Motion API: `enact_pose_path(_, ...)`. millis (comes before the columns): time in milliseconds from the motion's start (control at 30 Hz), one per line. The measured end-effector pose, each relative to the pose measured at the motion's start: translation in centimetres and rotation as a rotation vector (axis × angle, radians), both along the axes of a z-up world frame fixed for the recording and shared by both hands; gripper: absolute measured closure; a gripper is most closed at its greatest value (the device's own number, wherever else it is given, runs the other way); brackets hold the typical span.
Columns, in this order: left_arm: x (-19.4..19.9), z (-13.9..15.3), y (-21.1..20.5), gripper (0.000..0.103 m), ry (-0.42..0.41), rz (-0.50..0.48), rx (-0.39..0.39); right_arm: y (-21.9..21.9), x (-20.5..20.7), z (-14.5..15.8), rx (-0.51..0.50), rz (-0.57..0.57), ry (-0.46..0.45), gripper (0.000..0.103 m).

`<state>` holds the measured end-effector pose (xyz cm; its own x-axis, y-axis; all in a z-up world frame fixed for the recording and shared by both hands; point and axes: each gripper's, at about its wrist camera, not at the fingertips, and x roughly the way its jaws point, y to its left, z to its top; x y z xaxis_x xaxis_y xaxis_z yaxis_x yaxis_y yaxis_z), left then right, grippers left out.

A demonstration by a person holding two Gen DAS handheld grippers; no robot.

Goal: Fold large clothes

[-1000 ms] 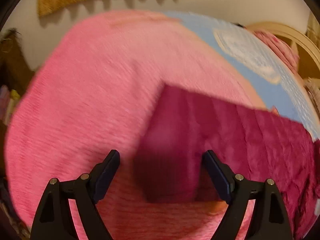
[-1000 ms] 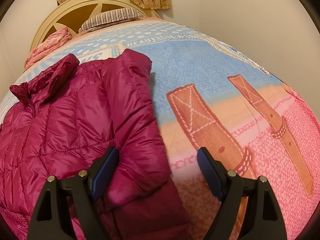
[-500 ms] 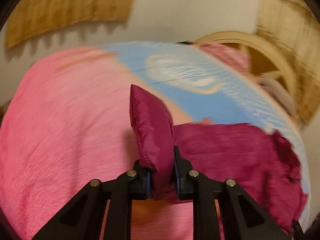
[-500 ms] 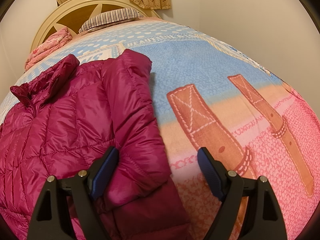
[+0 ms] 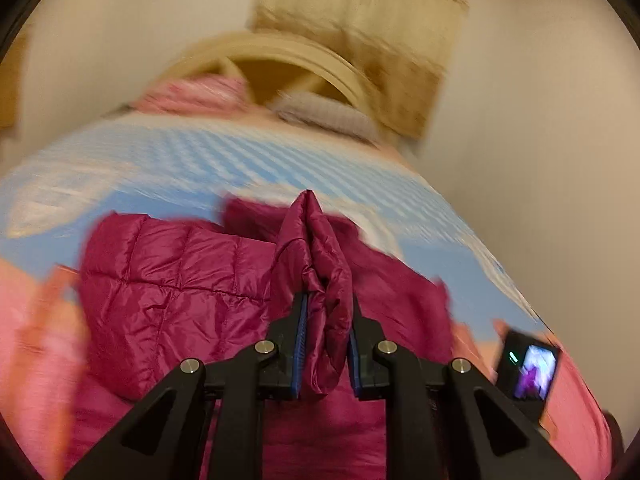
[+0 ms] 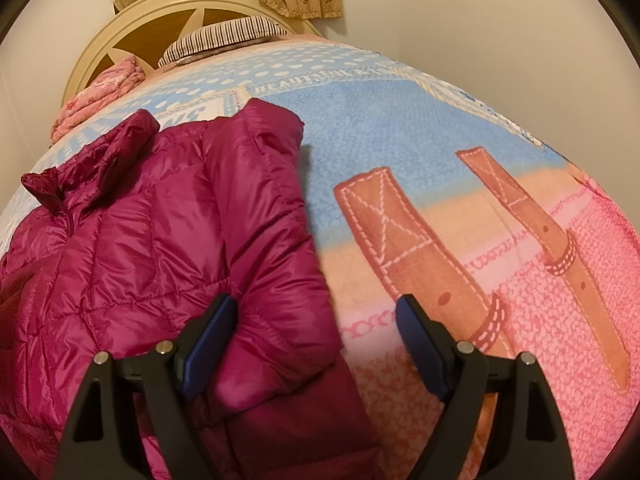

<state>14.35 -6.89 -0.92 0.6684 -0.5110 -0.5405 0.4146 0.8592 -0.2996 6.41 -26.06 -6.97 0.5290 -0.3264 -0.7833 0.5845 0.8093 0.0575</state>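
Observation:
A magenta quilted puffer jacket (image 6: 160, 232) lies spread on the bed, collar toward the headboard. My left gripper (image 5: 326, 320) is shut on the jacket's sleeve (image 5: 316, 248) and holds it up over the jacket body (image 5: 172, 280). My right gripper (image 6: 316, 320) is open and low over the jacket's right edge; the folded-in sleeve (image 6: 272, 240) lies between its fingers, the left finger (image 6: 212, 332) on the fabric. The other gripper's camera (image 5: 528, 368) shows at the right in the left wrist view.
The bed has a pink, blue and orange blanket (image 6: 440, 152). A cream headboard (image 6: 132, 24), a striped pillow (image 6: 224, 38) and a folded pink cloth (image 6: 100, 96) are at the far end. Walls close in on the right.
My left gripper shut on the sleeve, lifted it and swung it over the jacket toward the headboard. My right gripper has not moved.

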Motion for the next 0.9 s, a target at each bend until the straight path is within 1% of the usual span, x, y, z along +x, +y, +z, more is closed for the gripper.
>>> enact_pose_path(33,0.4,-1.2,-1.0,0.084,0.036,-0.031,0.015,0.0,0.0,0.0,0.001,0.0,-0.001,0.018)
enact_pose_path(67,1.0,-2.6,-1.9,0.083,0.092,-0.057,0.041,0.0,0.0,0.0,0.002,0.0,-0.001,0.018)
enact_pose_path(100,1.4,-3.5,-2.1,0.078,0.137,-0.075,0.051,0.0,0.0,0.0,0.003,0.0,-0.002,0.017)
enact_pose_path(133,1.9,-4.6,-2.3,0.073,0.198,-0.097,0.041,0.0,0.0,-0.1,0.004,0.001,-0.002,0.017)
enact_pose_path(167,2.1,-5.0,-2.0,0.071,0.222,-0.103,0.03,-0.1,-0.1,-0.1,0.004,0.001,-0.003,0.017)
enact_pose_path(200,2.1,-5.2,-1.3,0.064,0.236,-0.103,0.015,-0.1,-0.1,-0.1,0.005,0.001,-0.004,0.017)
enact_pose_path(233,1.5,-5.2,-0.7,0.051,0.237,-0.1,0.011,-0.2,-0.1,-0.1,0.006,0.001,-0.004,0.017)
enact_pose_path(267,1.2,-5.0,0.3,0.043,0.237,-0.095,0.013,-0.1,-0.1,-0.1,0.006,0.002,-0.004,0.017)
enact_pose_path(300,0.9,-4.5,1.4,0.034,0.228,-0.094,0.011,-0.1,-0.1,-0.1,0.005,0.002,-0.003,0.017)
enact_pose_path(333,0.6,-4.4,2.3,0.03,0.215,-0.093,-0.001,-0.1,-0.1,-0.1,0.006,0.002,-0.004,0.017)
enact_pose_path(367,0.2,-4.2,3.4,0.028,0.204,-0.084,-0.014,-0.1,-0.1,-0.1,0.007,0.002,-0.005,0.017)
enact_pose_path(400,-0.2,-3.9,4.6,0.023,0.198,-0.068,-0.028,-0.1,-0.1,-0.1,0.009,0.002,-0.006,0.017)
enact_pose_path(433,-0.4,-3.5,6.0,0.021,0.196,-0.042,-0.039,-0.1,-0.1,-0.1,0.011,0.002,-0.007,0.017)
enact_pose_path(500,-0.4,-3.4,9.3,0.021,0.191,0.042,-0.059,-0.2,-0.2,-0.1,0.014,0.002,-0.009,0.017)
enact_pose_path(533,-0.4,-3.7,11.2,0.021,0.189,0.103,-0.07,-0.3,-0.3,0.0,0.015,0.002,-0.01,0.017)
enact_pose_path(600,0.3,-5.2,14.5,0.021,0.207,0.225,-0.07,-0.3,-0.3,0.1,0.015,0.002,-0.004,0.017)
enact_pose_path(667,0.8,-6.8,16.4,0.021,0.223,0.296,-0.056,-0.2,-0.6,0.7,0.024,0.0,-0.01,0.018)
enact_pose_path(700,0.9,-7.6,17.0,0.021,0.23,0.334,-0.047,0.1,-1.0,1.4,0.034,0.005,-0.038,0.019)
enact_pose_path(733,1.1,-8.6,17.4,0.021,0.241,0.372,-0.035,0.6,-1.5,2.3,0.047,0.018,-0.085,0.019)
enact_pose_path(767,1.1,-9.6,17.6,0.021,0.261,0.396,-0.032,1.5,-1.9,3.4,0.061,0.046,-0.141,0.019)
enact_pose_path(800,1.1,-10.5,17.8,0.021,0.286,0.4,-0.05,2.9,-1.9,4.6,0.065,0.097,-0.182,0.019)
enact_pose_path(833,1.0,-10.5,17.9,0.021,0.281,0.404,-0.056,4.5,-1.5,5.6,0.052,0.161,-0.195,0.019)
enact_pose_path(900,0.7,-10.1,18.0,0.021,0.25,0.414,-0.06,7.2,-0.2,6.6,0.021,0.264,-0.179,0.018)
